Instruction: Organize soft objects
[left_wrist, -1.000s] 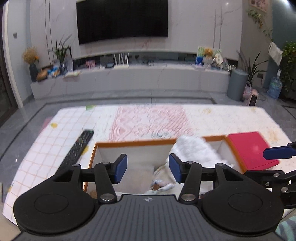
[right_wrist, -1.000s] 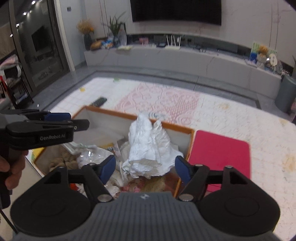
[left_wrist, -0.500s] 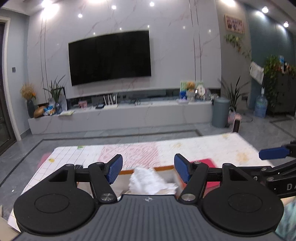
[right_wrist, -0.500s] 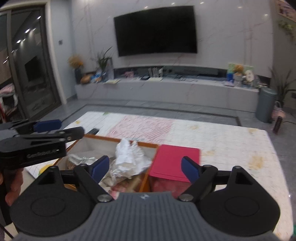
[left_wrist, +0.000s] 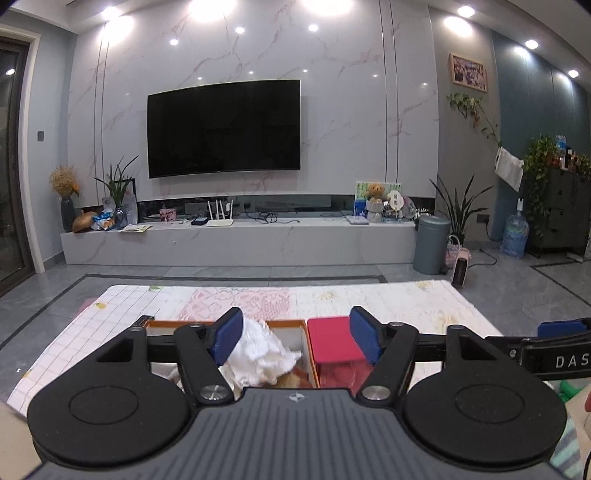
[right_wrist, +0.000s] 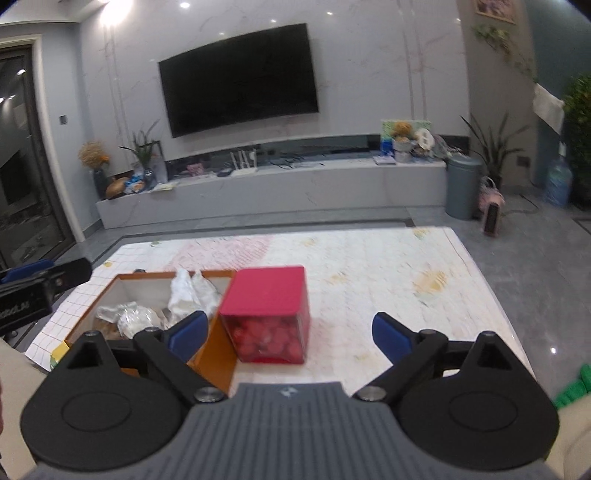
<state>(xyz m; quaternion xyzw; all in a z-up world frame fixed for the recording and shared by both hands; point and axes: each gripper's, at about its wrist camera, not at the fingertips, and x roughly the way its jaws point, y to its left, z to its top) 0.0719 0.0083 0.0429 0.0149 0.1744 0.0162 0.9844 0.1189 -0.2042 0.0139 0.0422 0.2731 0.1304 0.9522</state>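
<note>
- Both grippers have lifted and tipped back since a second ago: then they looked down into the box, now the wall and the television (left_wrist: 224, 129) fill most of each view.
- Closer to me, the left gripper (left_wrist: 297, 339) hangs with its blue pads spread wide apart and nothing between them.
- Across from it, the right gripper (right_wrist: 290, 334) is spread wider than it was a second ago, and it holds nothing either.
- Down on the patterned mat (right_wrist: 388, 266) sits the orange-edged box (right_wrist: 216, 363), open at the top.
- Inside the box a crumpled white cloth (right_wrist: 190, 295) stands up above the rim, at the end nearest the red box.
- Beside the cloth in the same box lies some crinkled clear plastic (right_wrist: 129, 317); the brownish things underneath are too blurred to name.
- Right against that end of the orange-edged box stands a red box (right_wrist: 269, 295) with a see-through front, and round red things show inside it.
- From the left gripper's view the white cloth shows between its pads, nearer the left one, but well below, not touched.
- A dark remote (left_wrist: 142, 320) peeks out on the mat just past the far left corner of the orange-edged box.
- Farther back, a long pale cabinet (left_wrist: 236, 242) runs under the television.
</note>
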